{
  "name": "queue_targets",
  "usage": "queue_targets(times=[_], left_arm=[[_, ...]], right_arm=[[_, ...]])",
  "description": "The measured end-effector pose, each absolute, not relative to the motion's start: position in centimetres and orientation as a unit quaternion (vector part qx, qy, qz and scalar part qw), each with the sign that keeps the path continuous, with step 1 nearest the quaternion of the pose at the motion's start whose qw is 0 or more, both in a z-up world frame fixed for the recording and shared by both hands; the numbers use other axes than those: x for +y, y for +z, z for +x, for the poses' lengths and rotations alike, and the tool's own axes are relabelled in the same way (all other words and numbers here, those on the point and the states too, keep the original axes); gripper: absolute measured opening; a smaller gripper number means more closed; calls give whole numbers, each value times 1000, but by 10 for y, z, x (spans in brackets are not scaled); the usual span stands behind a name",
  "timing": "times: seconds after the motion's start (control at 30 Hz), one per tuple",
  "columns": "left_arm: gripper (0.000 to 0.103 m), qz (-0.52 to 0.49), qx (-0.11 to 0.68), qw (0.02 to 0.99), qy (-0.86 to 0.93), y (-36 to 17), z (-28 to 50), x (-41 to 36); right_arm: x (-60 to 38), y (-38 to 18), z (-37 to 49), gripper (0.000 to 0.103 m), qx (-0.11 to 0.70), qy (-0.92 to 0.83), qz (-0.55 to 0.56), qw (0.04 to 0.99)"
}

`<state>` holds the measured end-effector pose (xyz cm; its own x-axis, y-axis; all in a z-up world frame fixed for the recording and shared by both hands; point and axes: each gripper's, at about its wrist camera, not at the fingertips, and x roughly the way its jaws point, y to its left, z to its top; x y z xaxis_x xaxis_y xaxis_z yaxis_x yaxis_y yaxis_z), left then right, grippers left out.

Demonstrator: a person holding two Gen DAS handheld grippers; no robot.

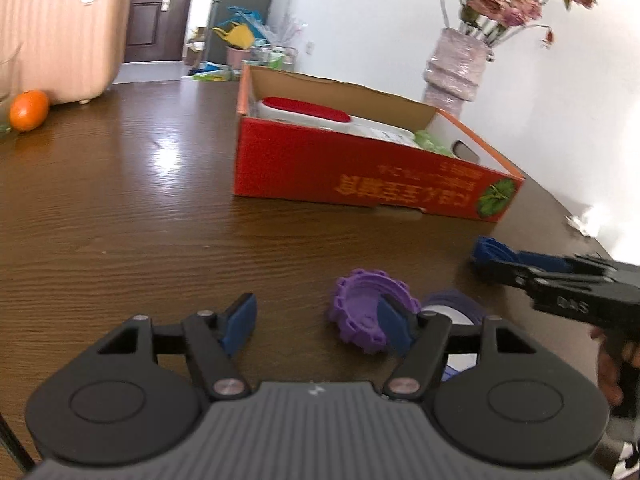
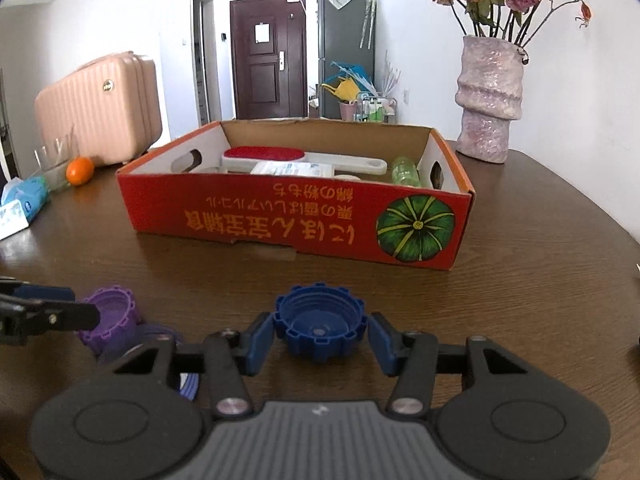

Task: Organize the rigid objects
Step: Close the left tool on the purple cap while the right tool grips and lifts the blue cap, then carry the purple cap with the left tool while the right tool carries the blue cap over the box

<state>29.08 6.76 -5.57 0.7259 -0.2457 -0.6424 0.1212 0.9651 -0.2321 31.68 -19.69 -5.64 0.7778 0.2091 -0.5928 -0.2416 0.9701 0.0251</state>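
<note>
White walls; dark wooden door point(image 2: 267, 68); grey fridge point(image 2: 346, 48); glossy brown table point(image 2: 540, 248); pink suitcase point(image 2: 100, 108); daylight

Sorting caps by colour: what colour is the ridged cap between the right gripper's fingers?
Dark blue ridged plastic cap; clearest in the right wrist view.

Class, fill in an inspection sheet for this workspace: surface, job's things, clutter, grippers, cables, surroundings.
Surface: dark wooden table.
Job's things: blue cap between the right gripper fingers; purple cap by the left gripper; red cardboard box already holding items.
Clutter: orange, tissue pack, tape roll.
Grippers: both open.
Cables: nothing seen.
Surroundings: vase of flowers, pink suitcase, door.
</note>
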Motion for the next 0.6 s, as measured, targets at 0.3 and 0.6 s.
queue_targets(times=[0.3,0.6], left_arm=[[70,-18,343,931,-123,-51,262,48],[68,32,341,928,-147,-57,288,28]], right_arm=[[-211,-42,261,51,299,142,-15,943],[-209,-46,256,51,303,141,-18,942]])
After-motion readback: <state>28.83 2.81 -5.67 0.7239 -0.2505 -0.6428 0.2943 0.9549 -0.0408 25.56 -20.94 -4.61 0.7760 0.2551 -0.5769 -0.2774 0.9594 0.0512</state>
